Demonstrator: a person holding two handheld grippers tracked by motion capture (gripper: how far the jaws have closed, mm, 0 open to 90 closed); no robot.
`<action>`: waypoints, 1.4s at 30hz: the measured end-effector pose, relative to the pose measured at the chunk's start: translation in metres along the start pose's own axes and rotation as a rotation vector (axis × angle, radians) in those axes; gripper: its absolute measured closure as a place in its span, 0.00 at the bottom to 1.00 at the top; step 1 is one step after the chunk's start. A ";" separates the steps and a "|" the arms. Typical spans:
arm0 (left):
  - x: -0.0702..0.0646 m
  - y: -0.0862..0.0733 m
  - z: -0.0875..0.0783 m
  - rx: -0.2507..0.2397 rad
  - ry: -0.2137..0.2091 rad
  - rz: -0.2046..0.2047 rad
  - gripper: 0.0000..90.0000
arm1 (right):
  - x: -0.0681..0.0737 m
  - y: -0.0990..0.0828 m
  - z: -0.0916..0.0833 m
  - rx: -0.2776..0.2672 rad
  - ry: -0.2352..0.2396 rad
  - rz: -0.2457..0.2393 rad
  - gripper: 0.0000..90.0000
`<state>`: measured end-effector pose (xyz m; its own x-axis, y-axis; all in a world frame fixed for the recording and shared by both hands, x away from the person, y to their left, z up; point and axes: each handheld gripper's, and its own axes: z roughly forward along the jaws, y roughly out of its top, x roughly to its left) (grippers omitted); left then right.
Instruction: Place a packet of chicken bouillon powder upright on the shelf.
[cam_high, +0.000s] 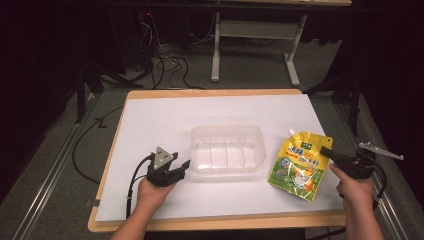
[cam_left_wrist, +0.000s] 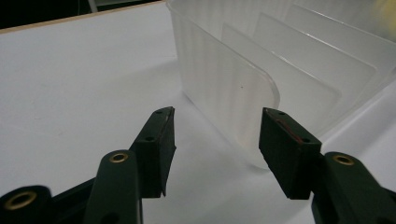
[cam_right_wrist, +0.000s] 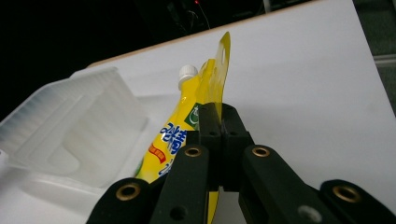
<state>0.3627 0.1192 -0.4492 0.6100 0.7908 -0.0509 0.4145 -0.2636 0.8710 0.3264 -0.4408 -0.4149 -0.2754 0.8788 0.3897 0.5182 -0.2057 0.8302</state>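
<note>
Two grippers: our right gripper (cam_right_wrist: 219, 135) pinches the yellow spouted pouch (cam_high: 298, 165) by its thin edge seal, right of the clear container (cam_high: 227, 149) on the worktop (cam_high: 150, 120); our left gripper (cam_left_wrist: 215, 140) waits agape. That slim hold could slip.

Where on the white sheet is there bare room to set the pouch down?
The white sheet is bare behind the clear bin, along its front edge, and left of the left gripper. It is crowded beside the bin where the right gripper pinches the yellow pouch.
</note>
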 end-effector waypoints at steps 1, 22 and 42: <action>0.000 0.000 0.000 0.000 0.000 0.000 0.52 | 0.006 0.002 -0.002 -0.011 0.004 -0.011 1.00; 0.012 -0.001 -0.007 -0.028 0.032 -0.057 0.56 | 0.058 0.019 -0.020 -0.276 -0.132 -0.294 1.00; 0.013 0.013 0.032 0.010 0.098 -0.071 1.00 | 0.056 -0.014 -0.032 -0.140 -0.178 -0.259 0.68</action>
<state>0.3977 0.1089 -0.4539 0.5102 0.8577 -0.0643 0.4618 -0.2101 0.8617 0.2777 -0.4026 -0.3922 -0.2312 0.9684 0.0936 0.3305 -0.0124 0.9437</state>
